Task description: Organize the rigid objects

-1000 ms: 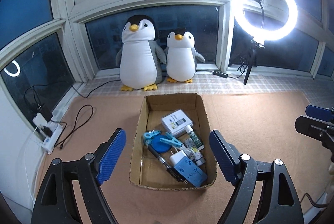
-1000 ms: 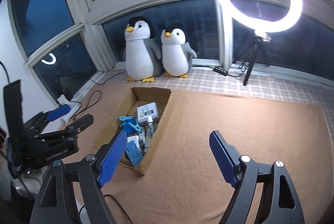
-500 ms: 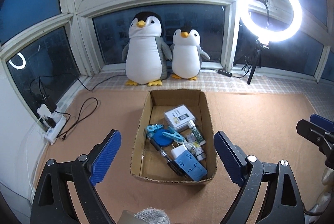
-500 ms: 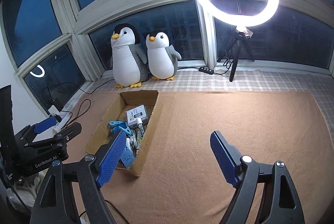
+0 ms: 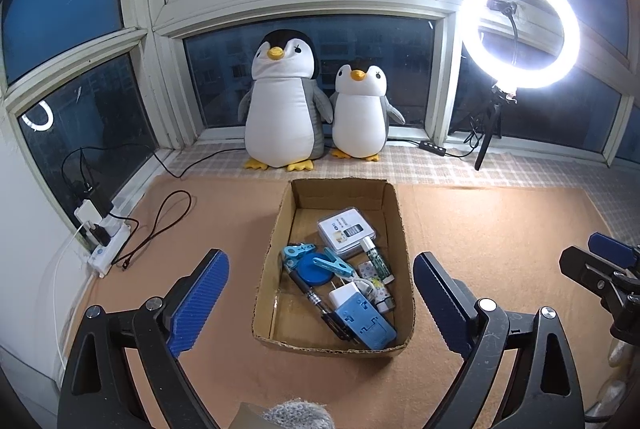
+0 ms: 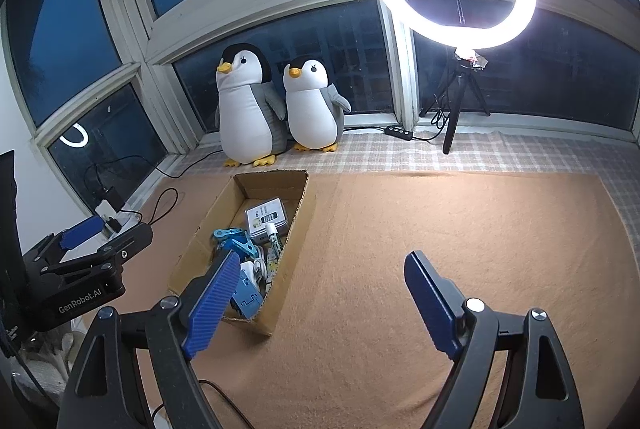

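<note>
Cardboard box [image 5: 404, 229]: open-topped, on the tan mat [image 5: 500, 229], in front of the two plush penguins; it holds all the small rigid items.
White case [image 5: 346, 231]: flat in the box, toward the end nearest the penguins.
Blue clips [image 5: 316, 257]: mid-box, lying over a round blue lid [image 5: 311, 269].
Blue block [image 5: 366, 323]: at the box end farthest from the penguins, touching a white charger [image 5: 345, 296]; a black pen [image 5: 310, 295] runs diagonally beside them.
Small tube [image 5: 374, 257]: along the box's right wall, just beside the white case.
Left gripper [image 5: 320, 303]: hangs above the box's near end, blue-padded fingers [image 5: 198, 303] spread wide apart with nothing between them.
Right gripper [image 6: 320, 303]: over bare mat to the right of the box, fingers [image 6: 430, 305] wide apart, holding nothing.
Left wrist view only: looks straight down the box, so every item shows; the right gripper's tip [image 5: 600, 265] enters at the right edge; a power strip [image 5: 106, 245] with plugs lies left of the box.
Right wrist view only: sees the box [image 6: 298, 225] from its right side, with a wall and one finger hiding part of the contents; the left gripper's body [image 6: 80, 277] sits left of the box.
Behind the box: large penguin [image 5: 282, 105], small penguin [image 5: 360, 109], lit ring light [image 5: 472, 41] on a tripod to their right.
</note>
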Motion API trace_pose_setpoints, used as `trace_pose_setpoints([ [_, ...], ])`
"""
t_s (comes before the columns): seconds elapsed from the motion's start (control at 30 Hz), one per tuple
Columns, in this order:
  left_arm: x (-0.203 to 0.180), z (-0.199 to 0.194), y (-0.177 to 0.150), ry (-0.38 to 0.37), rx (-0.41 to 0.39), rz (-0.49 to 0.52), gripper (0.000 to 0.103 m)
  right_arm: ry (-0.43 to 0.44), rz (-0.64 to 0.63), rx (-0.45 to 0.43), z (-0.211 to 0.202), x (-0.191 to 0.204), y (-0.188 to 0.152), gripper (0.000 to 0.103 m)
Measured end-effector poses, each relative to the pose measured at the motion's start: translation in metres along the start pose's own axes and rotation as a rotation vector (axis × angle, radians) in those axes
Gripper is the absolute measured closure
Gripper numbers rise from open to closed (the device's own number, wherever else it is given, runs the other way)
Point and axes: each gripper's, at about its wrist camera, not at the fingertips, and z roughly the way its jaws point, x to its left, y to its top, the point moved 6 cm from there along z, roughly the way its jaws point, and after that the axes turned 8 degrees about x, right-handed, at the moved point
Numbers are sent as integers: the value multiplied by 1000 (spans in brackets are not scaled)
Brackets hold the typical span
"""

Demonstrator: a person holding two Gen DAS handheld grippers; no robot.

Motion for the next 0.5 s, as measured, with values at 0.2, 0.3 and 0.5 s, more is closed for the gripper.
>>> trace_pose_setpoints([
  [0.2,1,0,0,-1,-1,0,7,5,3,4,2,2,-2,22],
  [0.3,0,0,0,-1,0,2,7,5,3,3,2,2,-2,21],
  [0.5,0,0,0,-5,2,-3,7,6,4,7,2,3,-3,21],
])
